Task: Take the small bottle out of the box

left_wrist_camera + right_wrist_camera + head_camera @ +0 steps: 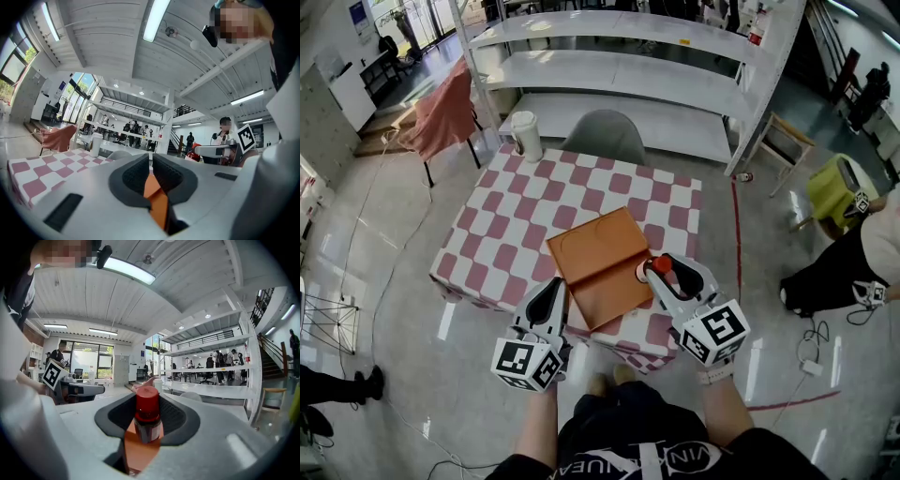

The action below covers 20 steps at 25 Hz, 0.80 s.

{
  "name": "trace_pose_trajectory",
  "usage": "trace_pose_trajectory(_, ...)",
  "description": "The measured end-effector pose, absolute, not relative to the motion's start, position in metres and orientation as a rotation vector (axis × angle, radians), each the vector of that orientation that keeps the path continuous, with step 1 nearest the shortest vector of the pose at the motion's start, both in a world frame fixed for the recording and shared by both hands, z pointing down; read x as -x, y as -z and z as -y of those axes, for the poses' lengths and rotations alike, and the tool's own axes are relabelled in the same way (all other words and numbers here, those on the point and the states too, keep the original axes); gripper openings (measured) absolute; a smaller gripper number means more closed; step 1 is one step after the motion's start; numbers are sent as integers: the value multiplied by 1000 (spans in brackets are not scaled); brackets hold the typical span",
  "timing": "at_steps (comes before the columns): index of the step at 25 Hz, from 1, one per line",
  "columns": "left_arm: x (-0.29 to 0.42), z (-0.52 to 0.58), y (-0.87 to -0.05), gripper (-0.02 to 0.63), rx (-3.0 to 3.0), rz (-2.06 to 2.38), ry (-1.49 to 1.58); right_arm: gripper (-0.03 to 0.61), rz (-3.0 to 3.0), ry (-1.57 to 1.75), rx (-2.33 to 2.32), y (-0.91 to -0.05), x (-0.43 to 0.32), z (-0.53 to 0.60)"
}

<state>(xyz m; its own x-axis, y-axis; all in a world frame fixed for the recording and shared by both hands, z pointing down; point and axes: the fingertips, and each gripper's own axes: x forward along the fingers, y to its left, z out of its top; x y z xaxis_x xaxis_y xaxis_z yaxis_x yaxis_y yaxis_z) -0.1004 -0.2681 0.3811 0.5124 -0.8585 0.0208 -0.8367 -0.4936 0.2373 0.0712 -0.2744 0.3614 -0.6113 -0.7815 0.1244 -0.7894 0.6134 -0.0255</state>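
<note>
Bottle in right jaws

Head view: right gripper (664, 266) has the small bottle (662, 265) at the right edge of the open orange box (598, 267) on the checkered tabletop (516, 216). Left gripper view: left gripper (151, 169) jaws pinched on the box edge. Right gripper view: jaws clamp the bottle, red cap up.

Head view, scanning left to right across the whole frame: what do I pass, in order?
pink cloth → white cup → orange box → small bottle, gripped in the right claw → yellow-green chair
</note>
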Motion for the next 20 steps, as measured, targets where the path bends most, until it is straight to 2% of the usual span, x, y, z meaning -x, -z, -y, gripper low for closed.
trace_pose_trajectory(20, 103, 268, -347, 25, -2587, 1485, 230, 146, 2762, -35, -1334, -323, -73, 273)
